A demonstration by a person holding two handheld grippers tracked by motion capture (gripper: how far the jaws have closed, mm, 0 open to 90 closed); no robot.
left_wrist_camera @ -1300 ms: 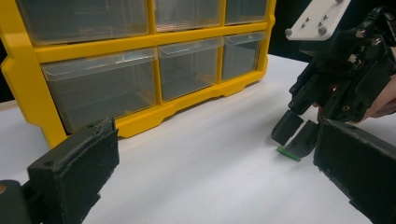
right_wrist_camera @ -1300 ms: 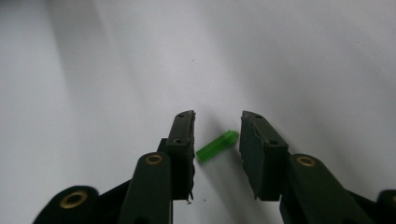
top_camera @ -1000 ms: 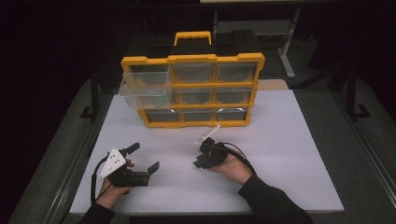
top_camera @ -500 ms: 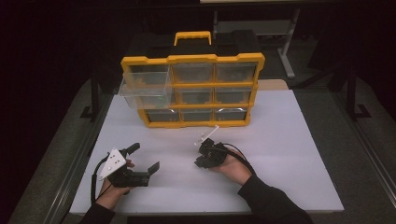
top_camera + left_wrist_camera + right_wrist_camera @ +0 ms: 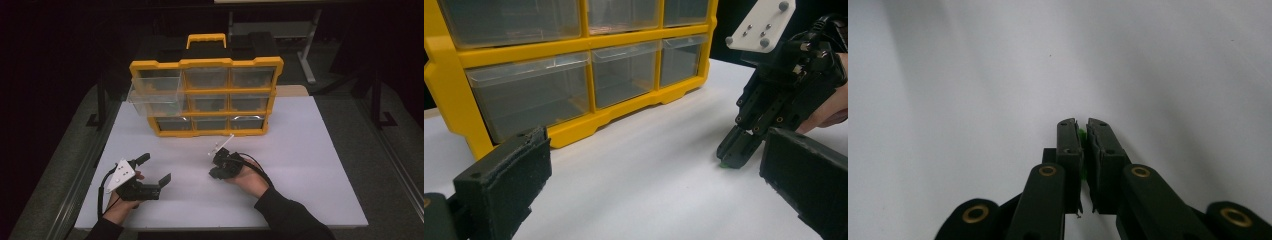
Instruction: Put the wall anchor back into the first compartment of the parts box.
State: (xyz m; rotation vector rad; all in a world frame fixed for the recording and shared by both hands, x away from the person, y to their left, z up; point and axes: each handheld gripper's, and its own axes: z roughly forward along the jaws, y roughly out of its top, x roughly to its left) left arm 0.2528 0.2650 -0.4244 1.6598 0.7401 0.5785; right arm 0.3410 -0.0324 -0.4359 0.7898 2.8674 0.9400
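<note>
The right gripper (image 5: pixel 1082 131) has just been closing and now pinches a small green piece (image 5: pixel 1081 134) against the worktop (image 5: pixel 300 150), near its middle. The left gripper (image 5: pixel 155 170) rests spread wide, by the near-left corner.

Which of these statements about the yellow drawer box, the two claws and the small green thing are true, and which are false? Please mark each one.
1. The right claw pinches a small green thing against the white table. True; its jaws have just been closing, with the green thing between them.
2. The left claw is shut. False; its jaws stand wide apart with nothing between them.
3. The top left drawer of the yellow drawer box is pulled out. True.
4. The drawer box lies flat on its back. False; it stands upright, with its handle on top.
5. The left claw holds a drawer. False; it is apart from the box, near the table's front edge.
</note>
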